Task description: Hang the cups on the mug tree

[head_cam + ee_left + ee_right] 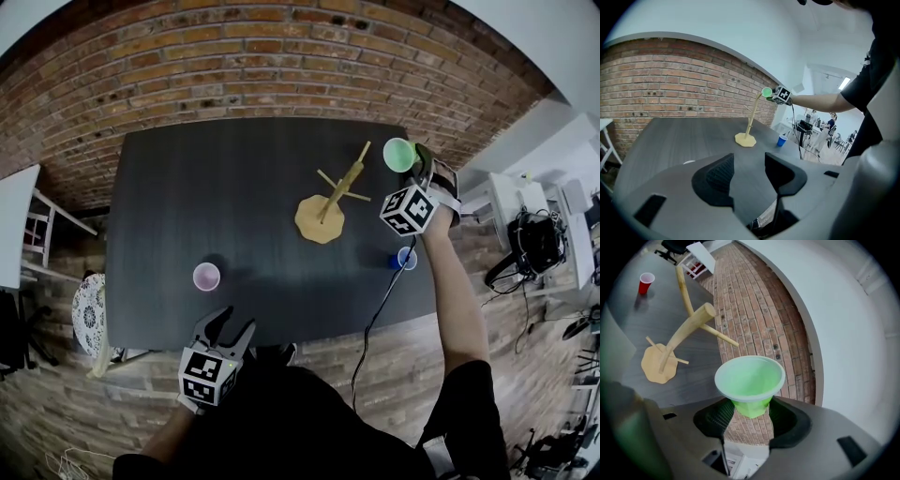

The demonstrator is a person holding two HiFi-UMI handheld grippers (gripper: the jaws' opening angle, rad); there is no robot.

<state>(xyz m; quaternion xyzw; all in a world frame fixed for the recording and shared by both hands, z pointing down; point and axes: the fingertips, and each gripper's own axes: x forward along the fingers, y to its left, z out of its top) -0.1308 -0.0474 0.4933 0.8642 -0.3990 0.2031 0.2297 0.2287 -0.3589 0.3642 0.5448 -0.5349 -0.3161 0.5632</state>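
Right gripper view: right tongs (pixel 751 413) grip the green cup (pixel 750 378) by its narrow base, leaving its mouth free.
It hangs in the air near the mug tree's (pixel 684 331) top, likely to slip over a peg; left tongs (pixel 749 171) sit open and empty near the pink cup (pixel 206 277) on the worktop (pixel 234 206).

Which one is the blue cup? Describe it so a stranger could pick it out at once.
On the dark table, find the wooden mug tree right of centre. The blue cup stands upright nearer the person, by the table's right edge. It alone is blue: the green cup is held in the right gripper, the third cup stands far left.
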